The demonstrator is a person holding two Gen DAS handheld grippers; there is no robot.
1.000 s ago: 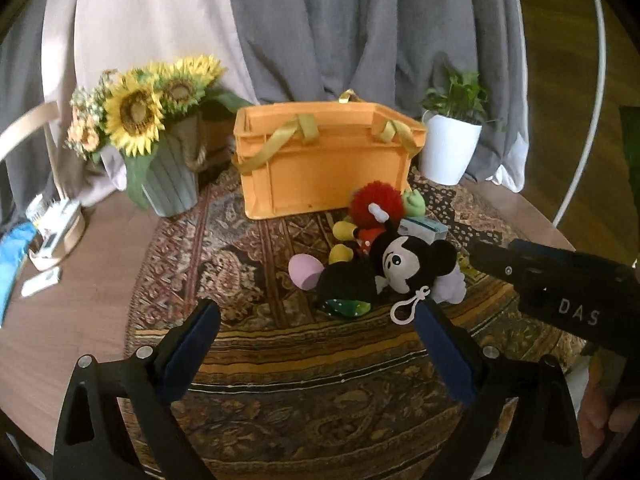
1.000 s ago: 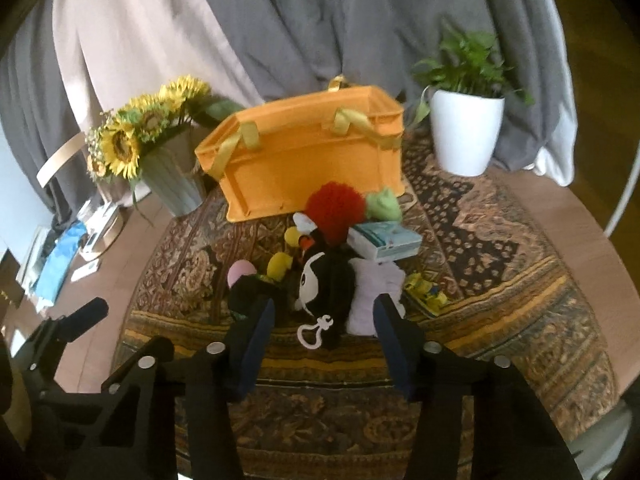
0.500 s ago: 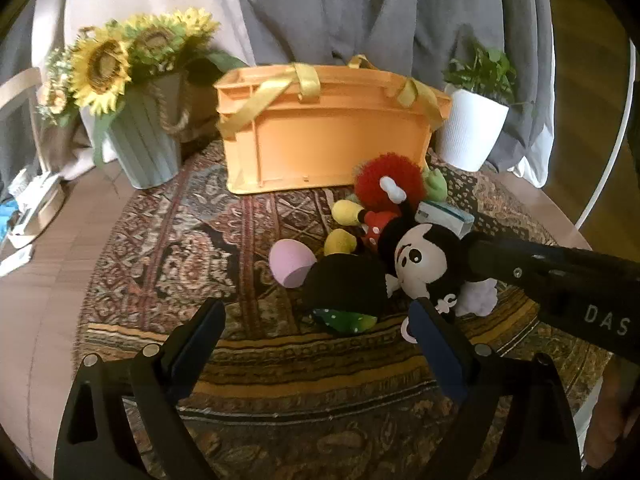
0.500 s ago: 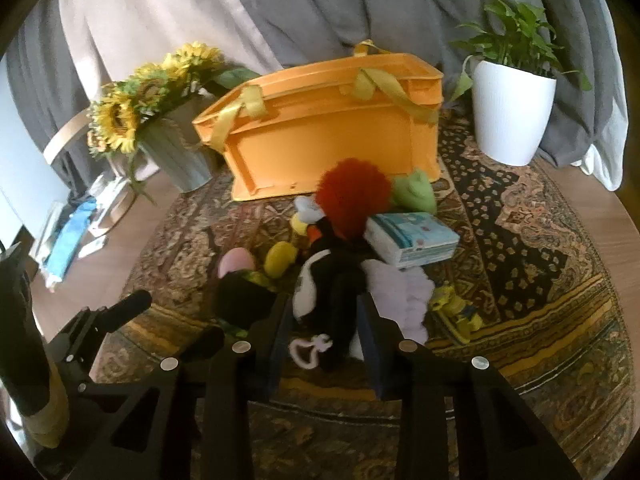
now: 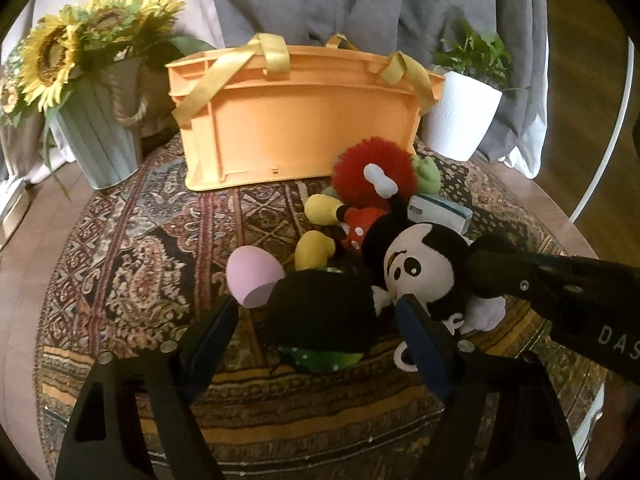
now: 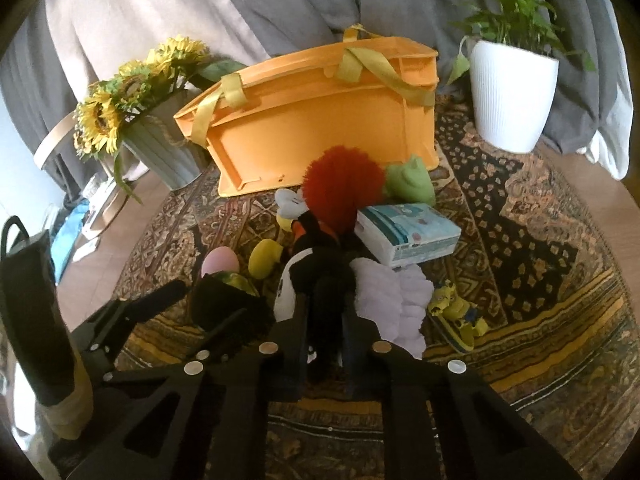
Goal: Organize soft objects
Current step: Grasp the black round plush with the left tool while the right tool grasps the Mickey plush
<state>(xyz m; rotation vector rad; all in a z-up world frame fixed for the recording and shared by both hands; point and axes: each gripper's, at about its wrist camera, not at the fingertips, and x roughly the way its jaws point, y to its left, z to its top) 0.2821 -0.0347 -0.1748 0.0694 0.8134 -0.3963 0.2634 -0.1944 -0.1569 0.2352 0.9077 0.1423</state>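
Observation:
A pile of soft toys lies on the patterned cloth in front of an orange crate [image 5: 296, 128] with yellow straps. My left gripper [image 5: 316, 316] straddles a black fuzzy plush [image 5: 320, 304] with a pink egg-shaped part. Its jaws are closing, and the left pad still stands clear of the fur. My right gripper [image 6: 324, 312] is shut on the black head and ear of the mouse plush [image 5: 420, 268], reaching in from the right in the left wrist view. A red fluffy ball [image 6: 340, 184], a green frog plush [image 6: 410, 180] and a lilac plush [image 6: 392, 292] lie close by.
A tissue pack [image 6: 408, 232] and a small yellow toy [image 6: 456, 312] lie right of the pile. A sunflower pot [image 5: 96, 136] stands back left, a white plant pot [image 6: 512, 96] back right. Grey drapes hang behind. The round table's edge [image 5: 560, 208] curves on the right.
Both grippers came down and forward onto the toy pile. The right jaws closed on the mouse plush's head. The left jaws narrowed around the black plush.

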